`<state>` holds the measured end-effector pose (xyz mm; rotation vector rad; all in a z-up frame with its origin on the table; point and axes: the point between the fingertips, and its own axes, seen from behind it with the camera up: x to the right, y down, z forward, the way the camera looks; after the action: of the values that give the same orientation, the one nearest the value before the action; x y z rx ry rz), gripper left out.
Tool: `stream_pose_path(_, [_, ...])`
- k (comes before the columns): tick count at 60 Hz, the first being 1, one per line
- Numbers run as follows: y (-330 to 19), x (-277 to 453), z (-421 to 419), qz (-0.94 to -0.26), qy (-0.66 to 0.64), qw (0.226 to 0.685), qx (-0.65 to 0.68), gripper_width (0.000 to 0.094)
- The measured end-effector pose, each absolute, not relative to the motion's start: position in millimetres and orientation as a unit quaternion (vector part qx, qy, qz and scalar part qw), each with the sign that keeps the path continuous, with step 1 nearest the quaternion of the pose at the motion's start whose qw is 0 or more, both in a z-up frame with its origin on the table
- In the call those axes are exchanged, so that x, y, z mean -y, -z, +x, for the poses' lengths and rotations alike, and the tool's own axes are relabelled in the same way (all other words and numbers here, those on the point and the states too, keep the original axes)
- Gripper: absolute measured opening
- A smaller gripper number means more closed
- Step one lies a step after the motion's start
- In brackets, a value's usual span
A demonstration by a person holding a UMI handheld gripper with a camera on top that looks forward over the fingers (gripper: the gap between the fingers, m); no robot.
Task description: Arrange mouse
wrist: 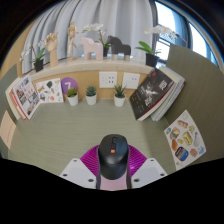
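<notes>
A dark grey computer mouse (113, 155) with an orange mark on its top sits between my two fingers, its sides against the magenta pads (94, 158). My gripper (113, 166) is shut on the mouse and holds it over the near part of the grey-green desk (70, 130). The mouse's rear end is hidden behind the gripper body.
Three small potted plants (92, 95) stand in a row at the back. Magazines lie at the left (24, 96), back right (153, 93) and right (184, 137). A shelf (90, 55) with figurines and plants runs along the back wall.
</notes>
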<state>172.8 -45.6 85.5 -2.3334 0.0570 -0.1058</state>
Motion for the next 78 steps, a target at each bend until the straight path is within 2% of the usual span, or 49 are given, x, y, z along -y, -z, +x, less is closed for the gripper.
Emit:
stream_pose_path(9, [-24, 65, 187, -0.939, 0.020, 0.342, -0.019, 0.0345])
stream_pose_path(16, [9, 76, 187, -0.950, 0.012, 0.313, -0.005, 0.0359])
stream_pose_path(27, [11, 75, 185, -0.943, -0.012, 0.332, -0.029, 0.0415])
stream_pose_path(41, [15, 77, 183, -0.946, -0.016, 0.323, -0.012, 0.0559])
stream_pose_path(48, [13, 88, 178, -0.955, -0.002, 0.298, -0.003, 0.0794])
stream_pose_path(57, [-33, 110, 165, -0.944, 0.009, 0.329, -0.008, 0.0804])
stream_pose_path(78, [-181, 198, 144, -0.899, 0.019, 0.437, -0.035, 0.0805])
